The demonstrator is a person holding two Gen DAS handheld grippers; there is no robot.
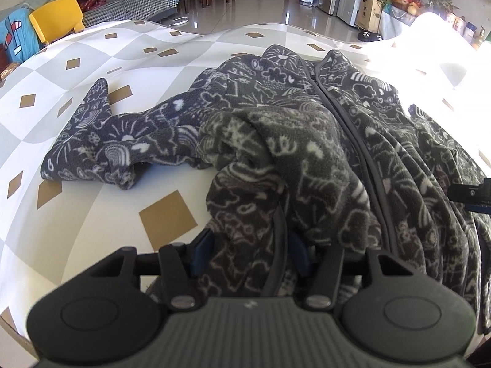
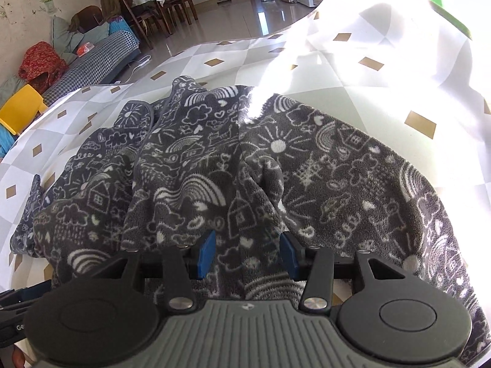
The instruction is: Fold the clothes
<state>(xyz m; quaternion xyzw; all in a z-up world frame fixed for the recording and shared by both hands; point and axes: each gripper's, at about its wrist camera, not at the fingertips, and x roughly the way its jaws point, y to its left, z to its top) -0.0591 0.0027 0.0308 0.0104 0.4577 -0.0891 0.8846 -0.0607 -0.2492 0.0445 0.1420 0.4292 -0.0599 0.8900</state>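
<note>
A thick fleece garment (image 1: 307, 141) is spread across a table covered by a smooth cloth (image 1: 92, 61) printed with white and grey diamonds and small tan lozenges. The fleece is dark grey and nubbly, drawn all over with white doodles: suns, rainbows, houses, clouds, hearts and flowers. A grey bound edge with a zip line (image 1: 346, 128) is seen running down its front, and one sleeve (image 1: 92, 141) is stretched out flat to the left side of the left wrist view. The cloth lies rumpled in deep folds rather than flat.

A bunched fold of the fleece is gripped by the left gripper (image 1: 248, 245), whose blue pads are half buried in the pile on both sides. Another ridge of the same garment (image 2: 276, 159) is clamped by the right gripper (image 2: 248, 253), its blue pads (image 2: 207, 253) pressed against the fabric from either side. The gripper bodies are made of matte black plastic with a ribbed grey centre plate.

At the lower left edge of the right wrist view, the letters "Ge" are legible on a black part; the rest is cut off.
</note>
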